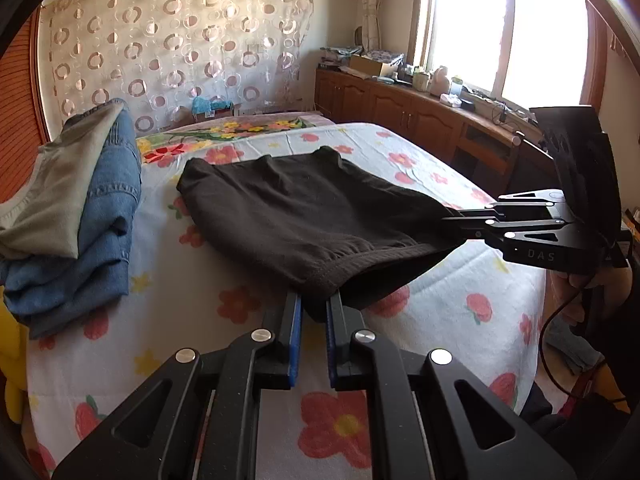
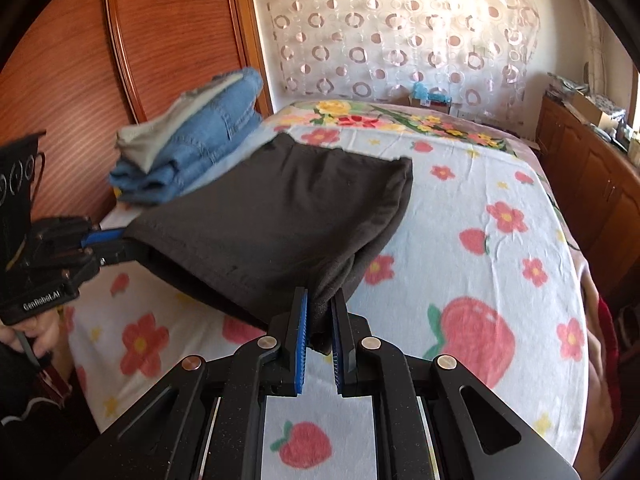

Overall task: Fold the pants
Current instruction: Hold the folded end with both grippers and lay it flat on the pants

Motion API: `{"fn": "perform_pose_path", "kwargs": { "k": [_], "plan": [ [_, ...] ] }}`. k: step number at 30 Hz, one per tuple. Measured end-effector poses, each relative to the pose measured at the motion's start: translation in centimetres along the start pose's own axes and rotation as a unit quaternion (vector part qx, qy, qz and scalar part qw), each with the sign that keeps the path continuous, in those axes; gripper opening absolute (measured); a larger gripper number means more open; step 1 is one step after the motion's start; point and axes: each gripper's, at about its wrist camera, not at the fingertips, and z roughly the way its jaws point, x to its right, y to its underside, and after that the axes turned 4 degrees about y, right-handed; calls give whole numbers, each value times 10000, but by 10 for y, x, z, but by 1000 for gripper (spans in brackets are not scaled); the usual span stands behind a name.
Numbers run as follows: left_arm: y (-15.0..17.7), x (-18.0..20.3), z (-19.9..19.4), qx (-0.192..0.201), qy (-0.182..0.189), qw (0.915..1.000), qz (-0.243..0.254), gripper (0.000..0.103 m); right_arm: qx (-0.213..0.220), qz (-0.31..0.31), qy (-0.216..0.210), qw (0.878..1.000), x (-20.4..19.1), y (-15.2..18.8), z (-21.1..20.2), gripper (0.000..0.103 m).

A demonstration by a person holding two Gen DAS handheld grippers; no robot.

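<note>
While my left gripper (image 1: 314, 312) pinches one near corner of the dark pants (image 1: 304, 216) at frame centre, my right gripper (image 2: 320, 320) clamps the other, the far part resting on the flowered bedspread (image 1: 460, 320).

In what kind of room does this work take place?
Most likely a home bedroom. The dark pants are held over a bed with a floral sheet, folded jeans lie beside them, and low wooden cabinets stand under a bright window.
</note>
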Motion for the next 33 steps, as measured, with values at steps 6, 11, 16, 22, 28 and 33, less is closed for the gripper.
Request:
{"fn": "perform_pose_path", "kwargs": {
  "k": [6, 11, 16, 22, 28, 33],
  "plan": [
    [16, 4, -4, -70, 143, 9998, -89, 11, -96, 95, -36, 9999, -5, 23, 3, 10],
    [21, 9, -13, -108, 244, 9996, -59, 11, -102, 314, -185, 9993, -2, 33, -4, 10],
    [23, 14, -23, -99, 338, 9994, -5, 11, -72, 386, -241, 9989, 0, 42, -20, 10],
    [22, 18, -38, -33, 432, 9991, 26, 11, 73, 400, -308, 9987, 0, 46, -45, 10],
    [17, 23, -50, 153, 417, 9990, 69, 11, 243, 346, -349, 9985, 0, 49, -67, 10],
    [9, 22, -58, 298, 392, 9987, 88, 11, 361, 307, -412, 9980, 1, 51, -80, 10]
  ]
}}
